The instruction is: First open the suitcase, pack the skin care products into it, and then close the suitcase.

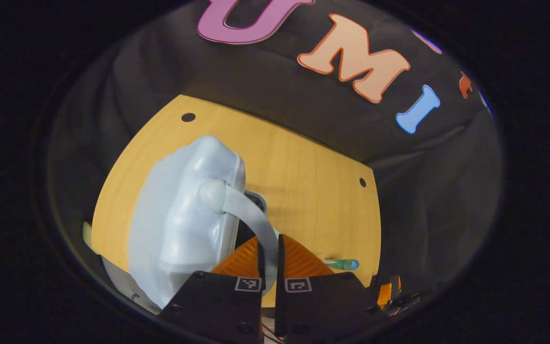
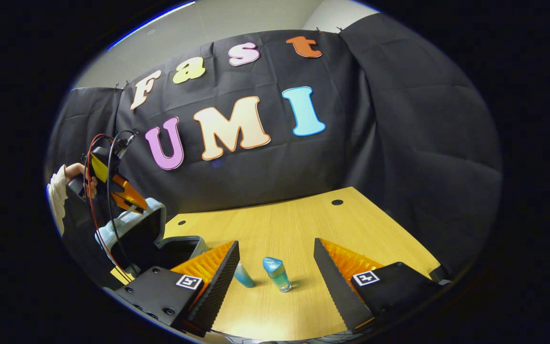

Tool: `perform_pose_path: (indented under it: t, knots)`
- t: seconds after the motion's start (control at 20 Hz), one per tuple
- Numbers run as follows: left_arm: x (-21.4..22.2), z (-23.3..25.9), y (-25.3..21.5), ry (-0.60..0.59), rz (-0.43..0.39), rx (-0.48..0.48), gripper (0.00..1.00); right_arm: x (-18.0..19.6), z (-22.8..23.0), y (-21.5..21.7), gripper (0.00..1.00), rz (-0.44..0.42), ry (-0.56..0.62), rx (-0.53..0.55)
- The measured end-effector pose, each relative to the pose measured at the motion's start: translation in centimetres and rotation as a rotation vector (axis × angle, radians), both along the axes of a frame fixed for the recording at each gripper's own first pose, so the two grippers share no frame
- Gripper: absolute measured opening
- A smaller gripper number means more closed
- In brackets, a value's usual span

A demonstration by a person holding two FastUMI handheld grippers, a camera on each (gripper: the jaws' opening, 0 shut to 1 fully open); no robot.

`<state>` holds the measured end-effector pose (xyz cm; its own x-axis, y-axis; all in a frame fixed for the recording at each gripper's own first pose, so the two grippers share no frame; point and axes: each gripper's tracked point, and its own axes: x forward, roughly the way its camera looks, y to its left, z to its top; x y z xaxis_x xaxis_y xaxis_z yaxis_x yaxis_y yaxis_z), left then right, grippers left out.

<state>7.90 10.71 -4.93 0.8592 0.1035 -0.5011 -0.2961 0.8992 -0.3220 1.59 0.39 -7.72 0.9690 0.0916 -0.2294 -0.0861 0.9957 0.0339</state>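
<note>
A pale blue suitcase stands open at the table's left. In the left gripper view its raised lid [image 1: 184, 215] is close in front, and my left gripper [image 1: 269, 253] is shut on the lid's white handle strap [image 1: 251, 210]. In the right gripper view the left gripper [image 2: 127, 193] holds the lid [image 2: 153, 210] up over the dark inside of the base [image 2: 179, 248]. My right gripper [image 2: 276, 243] is open and low over the table. A small blue-green bottle [image 2: 277, 274] stands between its fingers, untouched. A second blue bottle [image 2: 245, 277] is partly hidden behind one finger.
The wooden table [image 2: 303, 224] has small round holes near its back edge. A teal tube [image 1: 343, 263] lies on the table to the right of the suitcase. A gloved hand [image 2: 67, 177] holds the left gripper, with cables hanging from it.
</note>
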Motion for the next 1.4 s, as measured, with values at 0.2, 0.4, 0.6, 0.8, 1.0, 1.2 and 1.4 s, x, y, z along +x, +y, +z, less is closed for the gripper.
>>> perform_pose_path:
  t: [0.2, 0.4, 0.6, 0.8, 1.0, 1.2, 1.4]
  knots:
    - [-1.6, 2.2, 4.5, -0.064, 0.091, 0.008, 0.03, -0.1, -0.1, 0.7, 0.98, 0.005, 0.003, -0.01]
    - [-3.9, 3.3, 9.4, -0.089, 0.173, 0.032, 0.04, -0.1, -0.2, 1.6, 0.98, 0.013, 0.009, -0.029]
    - [-6.2, 2.7, 15.1, -0.059, 0.267, 0.149, 0.04, 0.1, -0.5, 2.8, 0.98, 0.022, 0.019, -0.053]
    - [-8.2, 2.1, 20.4, -0.029, 0.331, 0.224, 0.03, 0.9, -0.4, 4.4, 0.98, 0.036, 0.017, -0.07]
    - [-9.6, 0.4, 24.8, 0.003, 0.373, 0.235, 0.03, 2.3, 0.9, 5.9, 0.98, 0.048, -0.03, -0.11]
    - [-11.8, -3.4, 29.5, 0.046, 0.405, 0.219, 0.03, 3.4, 0.8, 6.6, 0.98, 0.052, -0.028, -0.125]
    - [-12.3, -7.1, 32.9, 0.088, 0.424, 0.192, 0.03, 4.1, 0.2, 6.3, 0.98, 0.042, -0.005, -0.143]
